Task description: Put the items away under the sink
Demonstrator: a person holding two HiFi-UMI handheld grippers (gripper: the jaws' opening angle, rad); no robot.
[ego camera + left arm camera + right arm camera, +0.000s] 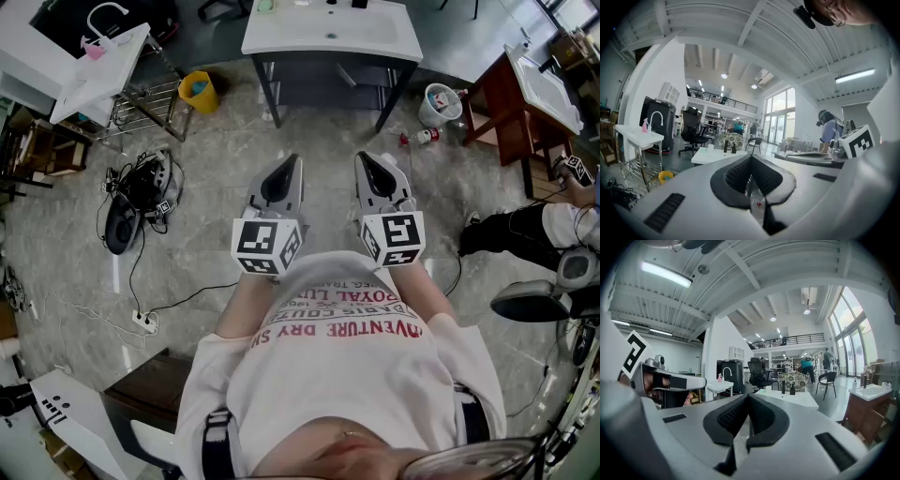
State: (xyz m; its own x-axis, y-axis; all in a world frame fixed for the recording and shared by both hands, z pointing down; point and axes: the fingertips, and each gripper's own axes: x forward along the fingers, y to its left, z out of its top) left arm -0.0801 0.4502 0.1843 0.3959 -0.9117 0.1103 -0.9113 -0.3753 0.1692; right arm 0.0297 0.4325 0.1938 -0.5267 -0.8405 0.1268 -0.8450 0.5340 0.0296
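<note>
Jaws, both units: on the left gripper (289, 161) and the right gripper (366, 157) the dark ribbed pads are pressed together, nothing between them (each gripper view shows only floor through the slit below the pads)

Position: the pair sits side by side at the centre of the head view, just ahead of the person's shirt (347, 366). Marker cubes face the wearer and tips point at the sink (323, 39) in the upper centre. Judged a ready or carrying posture: nothing is taken up, and the stance is well apart from the sink, so an approach comes first.

Sink: white top on dark legs, with an open frame beneath.

Candidate items, as seen:
- small bottle (424, 137), pale with a red cap, on the floor (234, 150) just right of the sink's right leg; likely to roll if nudged
- white bucket (439, 101), upper right of that bottle, contents too small to tell
- yellow bucket (198, 91), left of the sink's left leg
- dark bottles (792, 389), upright on the sink top

Which of these the task means cannot be told; the floor pieces seem likeliest
</note>
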